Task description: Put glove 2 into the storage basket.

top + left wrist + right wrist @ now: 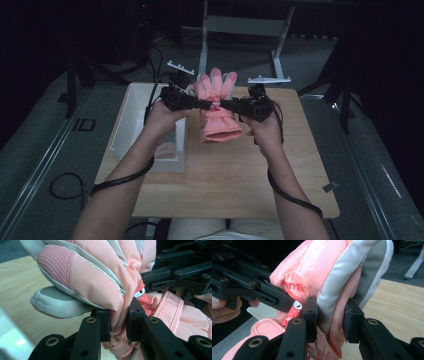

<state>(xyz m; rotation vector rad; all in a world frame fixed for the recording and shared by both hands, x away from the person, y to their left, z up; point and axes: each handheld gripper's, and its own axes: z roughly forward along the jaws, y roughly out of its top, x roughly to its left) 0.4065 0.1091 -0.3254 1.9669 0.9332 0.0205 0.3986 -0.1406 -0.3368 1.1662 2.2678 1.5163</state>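
Glove: pink ski glove is hanging in the air over the far half of the table, fingers pointing up and away, cuff drooping down toward the wood. It's getting pinched at the wrist from both sides.
Left gripper: left gripper is coming in from the left, and its jaws are squeezing the bunched fabric at the glove's wrist; in the left gripper view the pads are pressing right into the folds.
Right gripper: right gripper is coming in from the right, and it's clamping the same wrist area; in the right gripper view a thicker wad with the white trim is sitting between the jaws, so they're standing a bit wider.
Hands: left hand and right hand are wrapping the gripper bodies, cables trailing back along the forearms.
Table: wooden table is sitting under all this, glove not touching it.
Bin: white bin is resting on the left part of the table, with something pinkish lying in its near end, can't really tell what.
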